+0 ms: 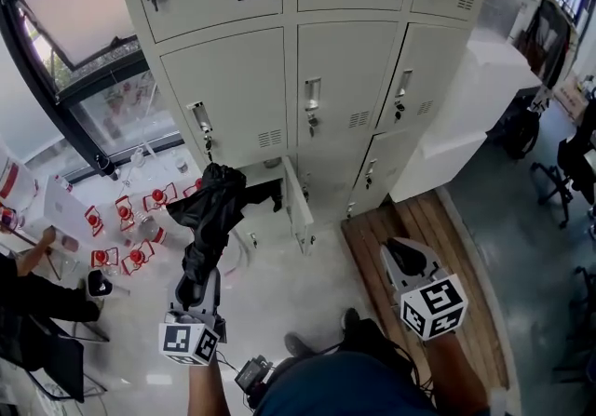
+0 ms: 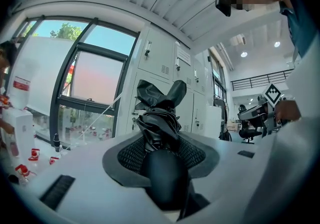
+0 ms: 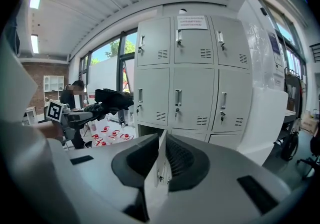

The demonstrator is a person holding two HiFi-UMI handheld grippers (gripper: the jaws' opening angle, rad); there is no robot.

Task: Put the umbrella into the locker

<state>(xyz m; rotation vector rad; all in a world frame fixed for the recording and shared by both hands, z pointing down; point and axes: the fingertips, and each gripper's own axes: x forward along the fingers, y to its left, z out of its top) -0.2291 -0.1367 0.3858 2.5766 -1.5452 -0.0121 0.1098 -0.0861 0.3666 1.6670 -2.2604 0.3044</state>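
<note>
two grippers show low in the head view. the left gripper (image 1: 197,298) is clenched on the near end of the black umbrella (image 1: 210,209), whose long axis points ahead at the open bottom locker (image 1: 266,191) beyond its far end. the right gripper (image 1: 408,261) is released and empty, and looks farther from that opening.

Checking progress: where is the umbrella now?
In the head view, left of centre, the umbrella is clamped in the left tool, before the open bottom locker.
</note>
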